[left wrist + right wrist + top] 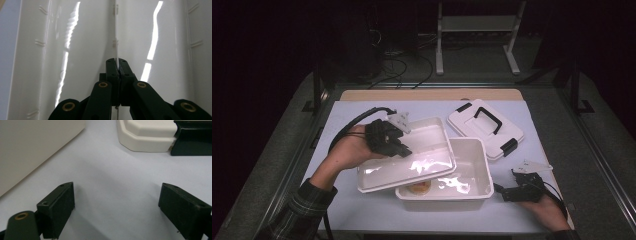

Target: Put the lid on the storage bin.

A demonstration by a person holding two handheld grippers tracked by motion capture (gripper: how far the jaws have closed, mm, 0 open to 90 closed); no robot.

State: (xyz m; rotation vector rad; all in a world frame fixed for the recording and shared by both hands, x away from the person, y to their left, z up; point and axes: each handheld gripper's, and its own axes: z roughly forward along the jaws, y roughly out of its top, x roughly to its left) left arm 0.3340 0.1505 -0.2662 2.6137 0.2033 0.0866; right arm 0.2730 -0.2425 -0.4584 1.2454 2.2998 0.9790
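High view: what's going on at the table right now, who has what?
The left gripper is shut on the rim of a shallow white tray, holding it tilted over the open white box. A round, tan item lies on the box's floor, under the tray's near edge. The right gripper rests on the table just right of the box, jaws open and holding nothing. The box's lid, with black handle and clasps, lies on the table behind the box.

A white lid with black handle and clasps [486,127] lies far right on the pale table [362,210], beyond it a metal stand [477,22].
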